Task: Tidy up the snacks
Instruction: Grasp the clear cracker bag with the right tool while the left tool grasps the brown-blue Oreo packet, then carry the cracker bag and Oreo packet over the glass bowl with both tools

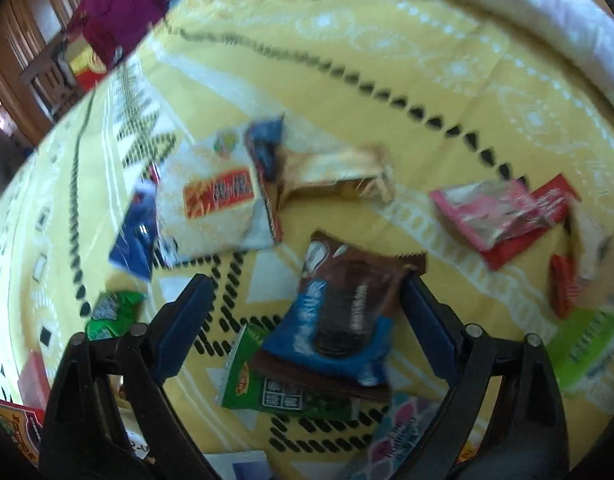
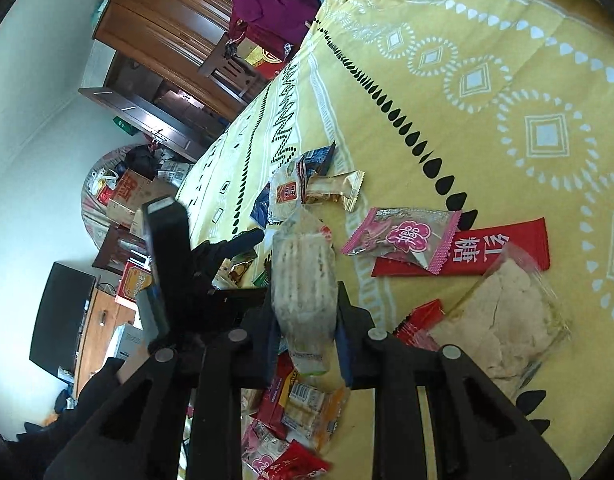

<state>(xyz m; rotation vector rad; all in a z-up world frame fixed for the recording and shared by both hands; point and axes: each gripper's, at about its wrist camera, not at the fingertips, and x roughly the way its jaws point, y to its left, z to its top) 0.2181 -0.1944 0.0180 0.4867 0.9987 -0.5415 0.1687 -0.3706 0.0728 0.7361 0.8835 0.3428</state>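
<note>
The left claw [image 1: 303, 292] stands wide over the yellow patterned bedspread [image 1: 387, 80], its blue pads either side of a brown and blue cookie packet [image 1: 339, 316] that lies on a green packet [image 1: 267, 392]; contact is unclear. Further right, the right claw [image 2: 307, 312] is closed on a clear packet of pale crackers [image 2: 303, 280], held upright above the bed. Beside it lie a pink packet [image 2: 403, 240] overlapping a red sachet [image 2: 499, 248].
</note>
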